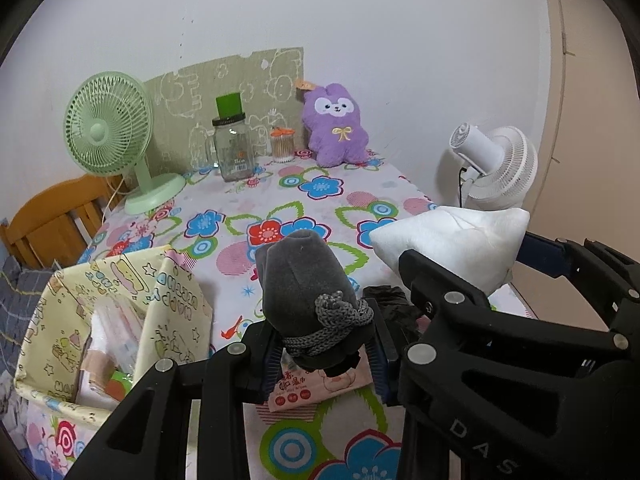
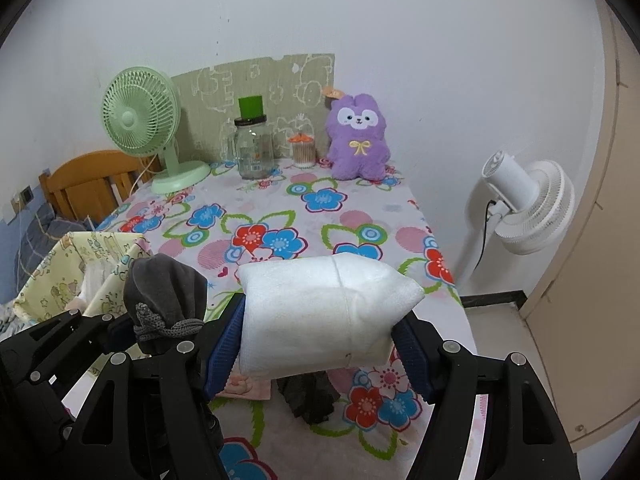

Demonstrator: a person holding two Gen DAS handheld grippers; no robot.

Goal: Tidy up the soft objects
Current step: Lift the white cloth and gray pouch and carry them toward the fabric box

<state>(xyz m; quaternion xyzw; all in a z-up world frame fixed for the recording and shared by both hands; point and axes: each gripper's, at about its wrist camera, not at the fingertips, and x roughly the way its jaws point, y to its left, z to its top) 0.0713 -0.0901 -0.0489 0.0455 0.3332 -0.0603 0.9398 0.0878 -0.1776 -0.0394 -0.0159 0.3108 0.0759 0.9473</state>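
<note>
Pinching a grey drawstring pouch near its tied neck, the left tongs held it upright above the flowered surface, the braided cord wrapped around the pouch just above the blue pads. Directly under it lay a pink wet-wipes packet flat on the cloth. The right tongs squeezed a white foam-wrapped bundle from both sides, its blue pads pressed into the ends, and carried it clear of the surface just beside the pouch; from the left wrist view the same bundle showed to the right of the pouch. Beneath the bundle a crumpled dark plastic bag rested on the cloth, close to the packet.

To the left, at the near edge, stood a pale yellow printed fabric bin with white and pink items inside. At the far end, against the wall, were a green desk fan, a glass jar with a green cup on its lid, a small tub of cotton swabs and a purple plush bunny. A white standing fan stood off the surface to the right.
</note>
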